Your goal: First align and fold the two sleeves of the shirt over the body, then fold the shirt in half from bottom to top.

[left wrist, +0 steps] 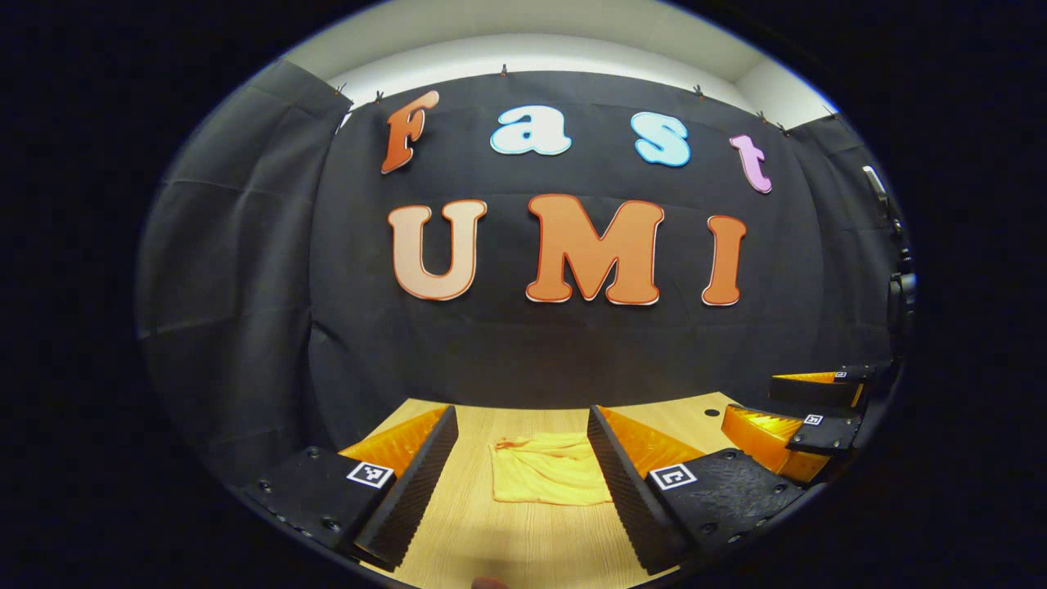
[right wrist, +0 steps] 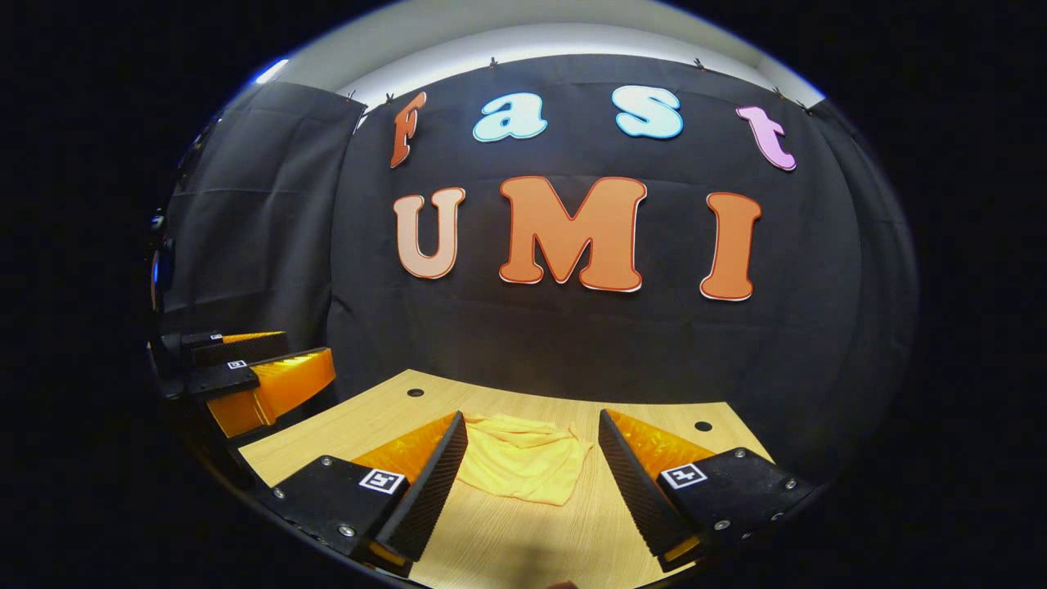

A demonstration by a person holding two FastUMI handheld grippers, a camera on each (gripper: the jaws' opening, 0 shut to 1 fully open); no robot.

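A yellow shirt (left wrist: 546, 469) lies folded into a compact bundle on the wooden table (left wrist: 523, 540), ahead of my left gripper (left wrist: 517, 483), which is open and raised off the cloth. In the right gripper view the same shirt (right wrist: 519, 466) rests between and beyond the fingers of my right gripper (right wrist: 532, 483), which is also open with nothing in it. The right gripper (left wrist: 810, 417) shows at the right edge of the left gripper view. The left gripper (right wrist: 245, 368) shows at the left edge of the right gripper view. Neither gripper touches the shirt.
The black cloth wall (left wrist: 532, 343) rises right behind the table's far edge. Small round holes (right wrist: 415, 393) mark the tabletop near its back corners (right wrist: 703, 426). Bare wood (right wrist: 507, 540) lies in front of the shirt.
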